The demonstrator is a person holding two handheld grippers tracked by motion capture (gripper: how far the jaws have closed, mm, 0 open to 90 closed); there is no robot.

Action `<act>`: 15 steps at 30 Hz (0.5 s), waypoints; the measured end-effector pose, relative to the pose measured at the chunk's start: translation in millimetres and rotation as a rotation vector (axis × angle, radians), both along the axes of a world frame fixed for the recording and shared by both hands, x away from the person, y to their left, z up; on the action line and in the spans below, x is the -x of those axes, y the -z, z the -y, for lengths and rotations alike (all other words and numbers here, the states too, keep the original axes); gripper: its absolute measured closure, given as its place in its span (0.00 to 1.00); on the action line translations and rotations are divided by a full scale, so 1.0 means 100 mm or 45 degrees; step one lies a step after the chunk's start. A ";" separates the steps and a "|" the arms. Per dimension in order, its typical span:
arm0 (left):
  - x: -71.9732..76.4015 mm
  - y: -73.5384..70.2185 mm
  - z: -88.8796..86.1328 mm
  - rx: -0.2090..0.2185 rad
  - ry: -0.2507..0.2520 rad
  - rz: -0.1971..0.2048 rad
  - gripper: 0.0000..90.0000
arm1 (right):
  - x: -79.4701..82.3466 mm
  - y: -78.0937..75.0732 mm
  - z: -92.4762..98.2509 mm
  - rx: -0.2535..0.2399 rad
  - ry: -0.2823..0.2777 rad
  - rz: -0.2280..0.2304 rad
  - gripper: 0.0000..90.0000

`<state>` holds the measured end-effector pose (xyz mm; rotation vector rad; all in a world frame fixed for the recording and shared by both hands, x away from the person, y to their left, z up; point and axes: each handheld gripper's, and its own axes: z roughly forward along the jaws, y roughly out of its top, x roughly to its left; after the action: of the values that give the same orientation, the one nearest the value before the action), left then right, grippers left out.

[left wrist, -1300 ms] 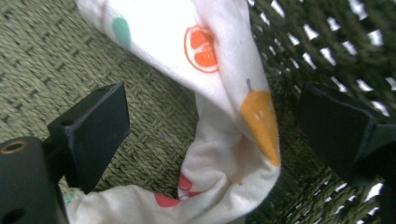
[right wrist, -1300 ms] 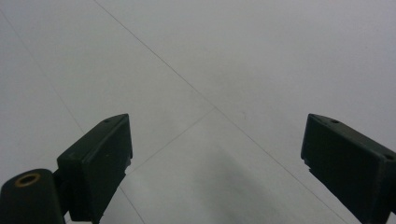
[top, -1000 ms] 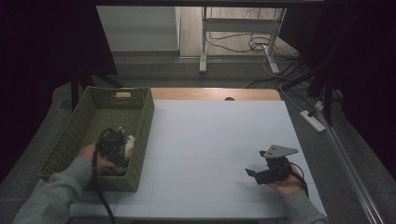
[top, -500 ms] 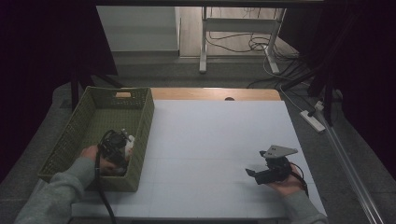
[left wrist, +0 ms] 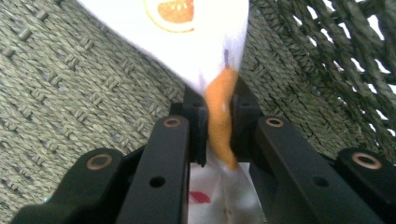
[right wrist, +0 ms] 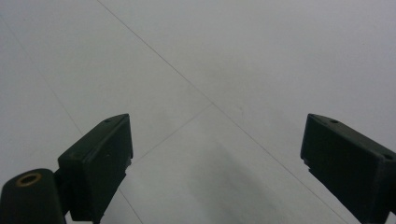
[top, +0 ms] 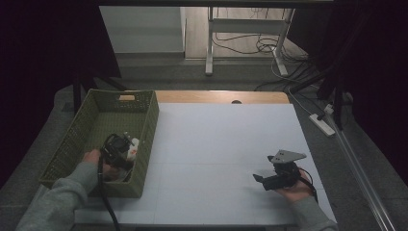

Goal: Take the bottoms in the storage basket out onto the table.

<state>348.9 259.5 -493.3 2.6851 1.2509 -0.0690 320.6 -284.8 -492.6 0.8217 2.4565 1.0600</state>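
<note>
At about nine o'clock on the white tabletop (top: pixel 226 144) we see a green woven rectangular basket (top: pixel 82 132), its far short wall carrying a slot handle. Inside it, toward the near right corner, sits our left hand-held gripper (top: pixel 126 144), held by the left hand (top: pixel 94 159) in a grey sleeve. In the left gripper view its jaws are drawn in tight on a white soft pouch with orange printing (left wrist: pixel 205 42), pinching a folded orange-and-white edge between them; the pouch hangs over the basket's woven floor, with the basket's open-weave wall at about two o'clock in that view. From the high view the pouch appears as a small white patch with a red-orange spot at the gripper's tip, just beside the basket's right wall.

Well apart, at about four o'clock on the tabletop, we find our right hand-held gripper (top: pixel 262 177) resting in the right hand (top: pixel 293 188), a grey three-cornered plate on top. In the right gripper view its jaws stand wide apart with nothing between them, above the bare white surface.
</note>
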 end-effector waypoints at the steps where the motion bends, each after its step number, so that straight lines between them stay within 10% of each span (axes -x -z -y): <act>1: 0.00 -0.01 0.00 0.002 -0.003 0.010 0.90 | 0.00 0.00 0.00 0.000 0.001 0.000 0.11; 15: 0.03 -0.25 -0.11 0.089 -0.064 0.167 0.90 | 0.00 0.00 0.00 -0.002 0.010 0.004 0.11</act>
<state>345.5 270.6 -468.6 2.5525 1.2518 0.0679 320.4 -284.9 -492.4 0.8286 2.4482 1.0603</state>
